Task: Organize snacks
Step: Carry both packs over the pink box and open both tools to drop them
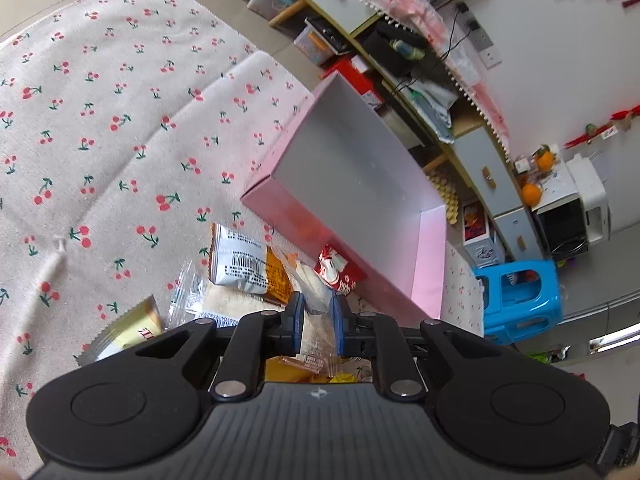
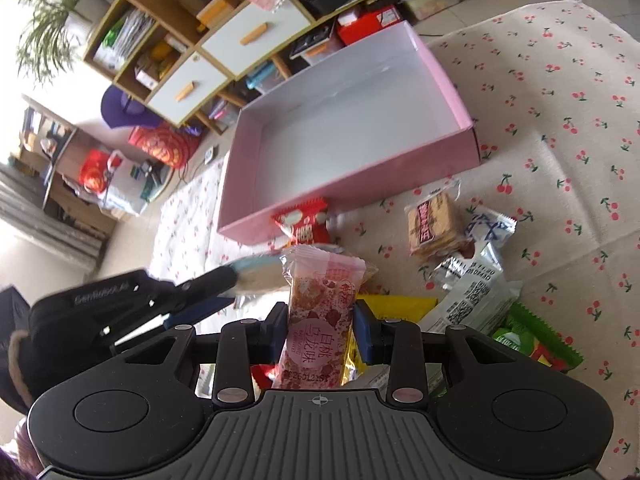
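Right gripper [image 2: 320, 330] fingers clamp a pink snack bar [image 2: 320, 312] just short of the pink box [image 2: 460, 114]; left gripper [image 1: 316, 316] fingers pinch a clear-wrapped pastry [image 1: 316, 292] beside that box, on cherry-print cloth [image 1: 100, 120].

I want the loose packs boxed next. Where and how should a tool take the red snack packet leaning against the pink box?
Grip the red snack packet by its upper crimped edge, coming from above on the side away from the pink box. It leans on the box wall, so that flat seam stands free.
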A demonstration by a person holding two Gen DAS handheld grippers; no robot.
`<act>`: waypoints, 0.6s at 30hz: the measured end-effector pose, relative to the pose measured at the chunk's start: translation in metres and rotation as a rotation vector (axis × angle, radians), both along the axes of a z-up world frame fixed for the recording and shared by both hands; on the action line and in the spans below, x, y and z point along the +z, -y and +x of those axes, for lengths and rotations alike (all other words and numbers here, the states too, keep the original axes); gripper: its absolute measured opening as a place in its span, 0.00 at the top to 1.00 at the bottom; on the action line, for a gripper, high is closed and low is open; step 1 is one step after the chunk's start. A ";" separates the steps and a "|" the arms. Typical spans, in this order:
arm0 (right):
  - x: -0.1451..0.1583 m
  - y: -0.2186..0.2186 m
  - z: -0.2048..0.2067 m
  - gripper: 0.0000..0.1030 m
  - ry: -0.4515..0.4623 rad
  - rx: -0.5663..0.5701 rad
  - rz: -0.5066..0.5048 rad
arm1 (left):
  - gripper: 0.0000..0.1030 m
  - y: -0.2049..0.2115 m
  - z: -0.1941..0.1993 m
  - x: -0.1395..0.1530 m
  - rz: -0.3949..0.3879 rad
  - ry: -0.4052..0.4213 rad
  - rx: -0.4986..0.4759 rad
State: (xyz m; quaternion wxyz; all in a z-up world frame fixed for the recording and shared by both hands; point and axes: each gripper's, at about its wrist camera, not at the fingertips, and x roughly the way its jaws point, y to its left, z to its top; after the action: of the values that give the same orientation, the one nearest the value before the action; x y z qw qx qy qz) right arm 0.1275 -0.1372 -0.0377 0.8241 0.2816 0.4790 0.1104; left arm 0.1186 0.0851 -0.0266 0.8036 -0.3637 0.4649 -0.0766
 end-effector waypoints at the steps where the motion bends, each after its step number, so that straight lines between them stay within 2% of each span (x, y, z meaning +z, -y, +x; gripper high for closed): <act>1: 0.002 0.002 0.000 0.68 0.003 -0.006 0.007 | 0.87 -0.001 0.000 0.001 -0.002 0.003 0.004; 18: 0.026 0.022 0.004 0.68 0.059 -0.084 0.049 | 0.88 -0.020 -0.005 0.022 -0.038 0.101 0.041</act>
State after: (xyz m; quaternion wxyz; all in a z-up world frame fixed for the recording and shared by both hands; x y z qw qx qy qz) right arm 0.1312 -0.1587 -0.0120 0.8345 0.3183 0.4395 0.0956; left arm 0.1140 0.1056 -0.0045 0.8203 -0.3841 0.4148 -0.0872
